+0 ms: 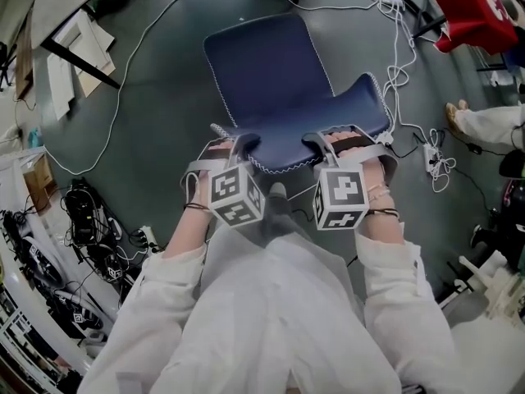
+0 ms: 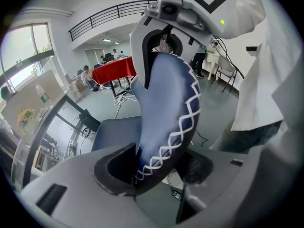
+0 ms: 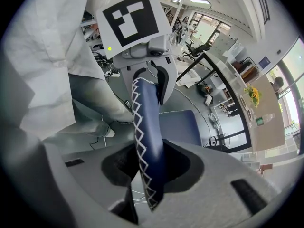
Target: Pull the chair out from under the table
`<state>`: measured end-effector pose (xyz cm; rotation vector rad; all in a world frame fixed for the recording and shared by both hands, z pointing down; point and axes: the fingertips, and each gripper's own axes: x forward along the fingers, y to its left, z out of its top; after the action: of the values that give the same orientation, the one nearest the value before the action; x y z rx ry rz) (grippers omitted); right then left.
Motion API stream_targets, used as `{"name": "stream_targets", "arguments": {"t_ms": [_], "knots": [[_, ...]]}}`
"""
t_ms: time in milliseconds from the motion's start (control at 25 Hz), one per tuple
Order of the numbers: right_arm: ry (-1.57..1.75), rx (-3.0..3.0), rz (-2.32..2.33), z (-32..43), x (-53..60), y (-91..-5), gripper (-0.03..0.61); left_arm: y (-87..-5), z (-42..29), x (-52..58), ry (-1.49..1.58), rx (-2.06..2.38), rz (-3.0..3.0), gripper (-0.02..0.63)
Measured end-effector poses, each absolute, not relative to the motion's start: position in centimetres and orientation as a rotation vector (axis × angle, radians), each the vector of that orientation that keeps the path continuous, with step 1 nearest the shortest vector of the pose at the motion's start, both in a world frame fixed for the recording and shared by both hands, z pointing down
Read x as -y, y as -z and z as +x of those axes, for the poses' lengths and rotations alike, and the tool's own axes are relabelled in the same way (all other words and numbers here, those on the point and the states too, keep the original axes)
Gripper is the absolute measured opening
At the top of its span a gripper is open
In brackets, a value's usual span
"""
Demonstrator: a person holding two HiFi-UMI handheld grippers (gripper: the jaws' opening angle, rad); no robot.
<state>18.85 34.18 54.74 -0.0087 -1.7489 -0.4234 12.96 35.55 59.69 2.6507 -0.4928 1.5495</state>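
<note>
A dark blue chair [image 1: 271, 64] with white cross stitching stands on the grey floor in front of me, its seat pointing away. Its backrest [image 1: 328, 125] top edge is nearest me. My left gripper [image 1: 238, 144] is shut on the left end of that edge, and my right gripper [image 1: 343, 140] on the right end. In the left gripper view the padded backrest [image 2: 168, 108] fills the gap of the left gripper [image 2: 156, 167]. In the right gripper view the thinner stitched edge [image 3: 147, 127] runs through the right gripper [image 3: 149, 167].
A white table [image 1: 70, 2] with black legs stands at the upper left. White cables [image 1: 402, 64] and a power strip [image 1: 432, 158] trail over the floor at the right. A red-covered table [image 1: 472, 6] and a person's leg [image 1: 488, 123] are at the right; cluttered gear [image 1: 82, 212] is at the left.
</note>
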Motion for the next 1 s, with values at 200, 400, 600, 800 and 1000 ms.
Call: {"name": "stream_targets", "arguments": {"t_ms": [200, 400, 600, 800, 1000], "knots": [[0.413, 1.746, -0.016, 20.8, -37.0, -54.8, 0.112, -59.8, 14.9, -38.4, -1.560, 0.479, 2.646, 0.242], [0.400, 1.741, -0.023, 22.1, -39.1, -54.8, 0.112, -59.9, 16.2, -40.5, -1.577, 0.466, 2.645, 0.242], [0.386, 1.738, -0.031, 22.2, -40.4, -54.7, 0.112, -59.9, 16.3, -41.9, -1.602, 0.429, 2.638, 0.242], [0.391, 1.723, -0.037, 22.3, -40.5, -54.4, 0.112, -59.5, 16.5, -42.3, -1.630, 0.375, 2.650, 0.233], [0.401, 1.725, -0.045, 22.0, -40.5, -54.5, 0.112, -59.4, 16.3, -42.6, -1.613, 0.325, 2.649, 0.229]]}}
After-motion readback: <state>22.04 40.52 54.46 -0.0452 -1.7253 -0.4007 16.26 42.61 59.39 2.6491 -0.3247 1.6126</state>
